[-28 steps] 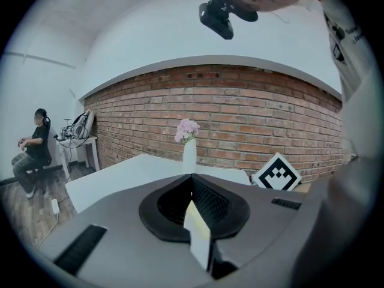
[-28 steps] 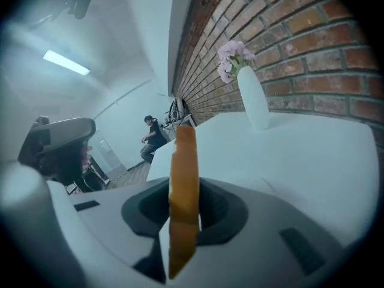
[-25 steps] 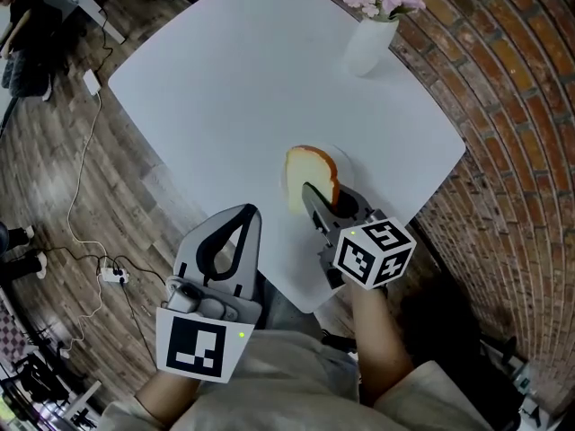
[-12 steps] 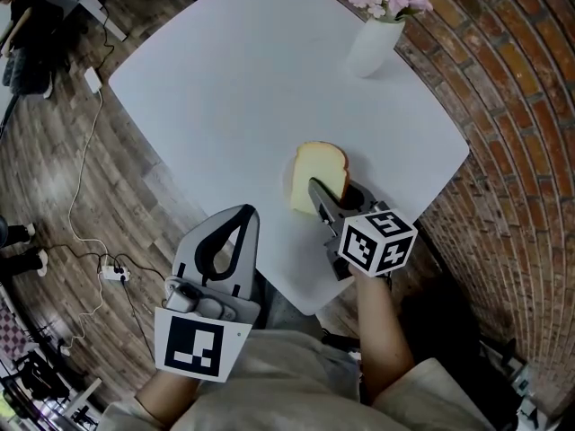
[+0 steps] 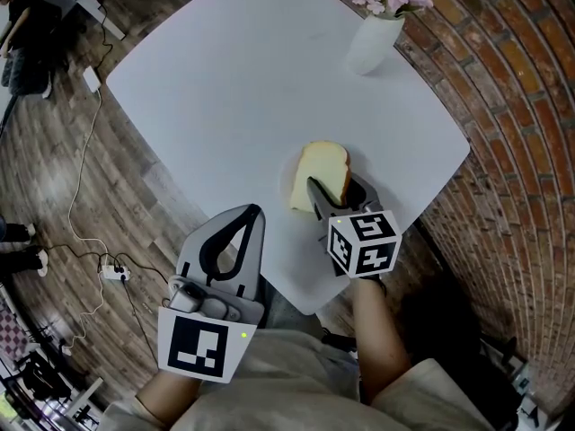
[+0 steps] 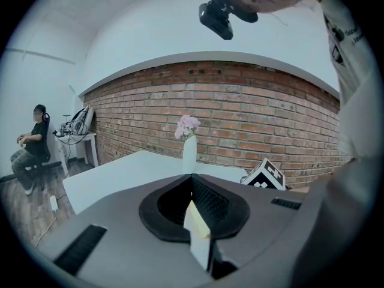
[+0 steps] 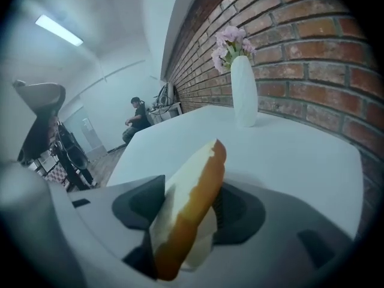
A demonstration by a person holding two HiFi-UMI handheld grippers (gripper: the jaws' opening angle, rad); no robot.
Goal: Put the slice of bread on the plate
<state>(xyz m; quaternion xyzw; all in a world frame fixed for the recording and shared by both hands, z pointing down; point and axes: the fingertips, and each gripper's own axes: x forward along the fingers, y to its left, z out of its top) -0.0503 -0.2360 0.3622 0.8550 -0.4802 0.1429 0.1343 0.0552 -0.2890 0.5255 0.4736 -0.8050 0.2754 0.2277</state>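
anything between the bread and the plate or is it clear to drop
Nothing visible does. The bread slice stands tilted right over the plate, between the jaws of the right tongs, which have just been opening.

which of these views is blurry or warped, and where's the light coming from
Right gripper view: the slice of bread sits close to the lens and looks soft, the vase sharper; a ceiling light strip glows top left. Left gripper view: fisheye bows the brick wall, dark corners. Head view: sharp, evenly lit, edges curved.
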